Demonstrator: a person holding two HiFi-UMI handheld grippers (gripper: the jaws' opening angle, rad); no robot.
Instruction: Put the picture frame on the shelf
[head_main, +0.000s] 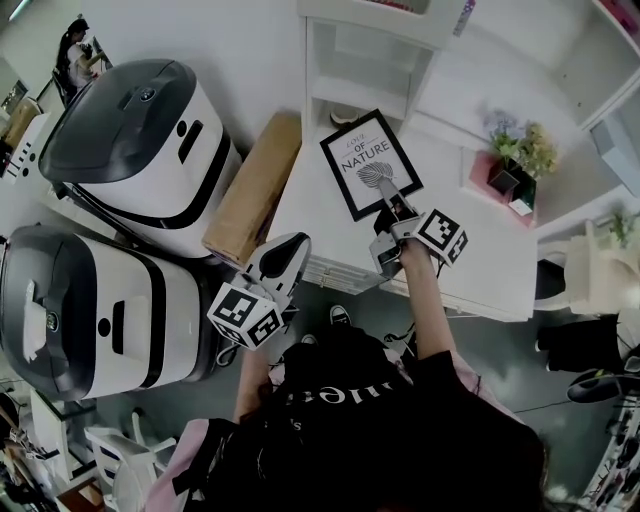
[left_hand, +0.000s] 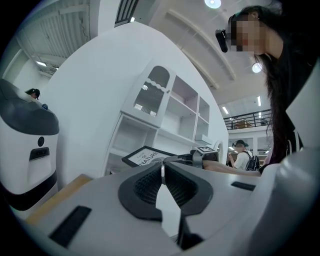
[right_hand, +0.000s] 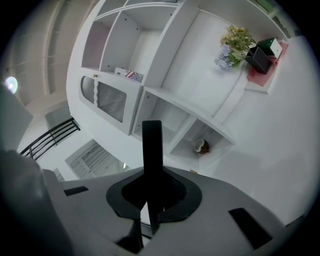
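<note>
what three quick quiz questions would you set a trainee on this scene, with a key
1. True or false: the right gripper is shut on the black-framed picture with the white print.
2. What stands on the white table to the right of that frame? A) a potted bunch of flowers on a pink mat B) a glass jug C) a laptop
3. Fill in: the left gripper is shut and holds ____.
Key: 1 true; 2 A; 3 nothing.
</note>
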